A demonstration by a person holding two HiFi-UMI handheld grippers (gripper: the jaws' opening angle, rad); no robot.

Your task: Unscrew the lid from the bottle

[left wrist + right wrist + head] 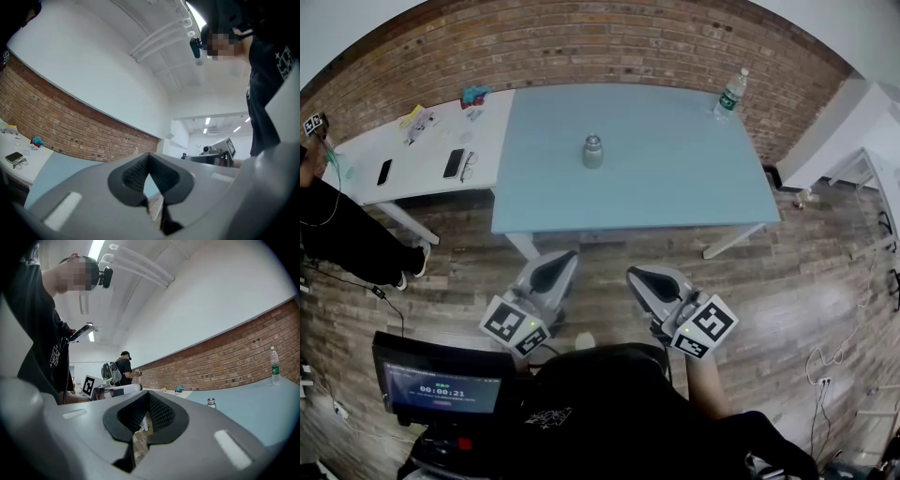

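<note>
On the blue table (675, 187), small bottle (592, 151) well apart from every edge

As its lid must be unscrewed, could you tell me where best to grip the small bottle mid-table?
Probably its body below the cap, coming level from the near edge: the small bottle stands upright on the blue table with nothing close, so its sides are free and the cap stays clear.

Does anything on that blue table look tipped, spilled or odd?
Nothing stands out. The small bottle stands upright on the blue table, lid on; the water bottle stands upright near its far right corner. Nothing spilled.
</note>
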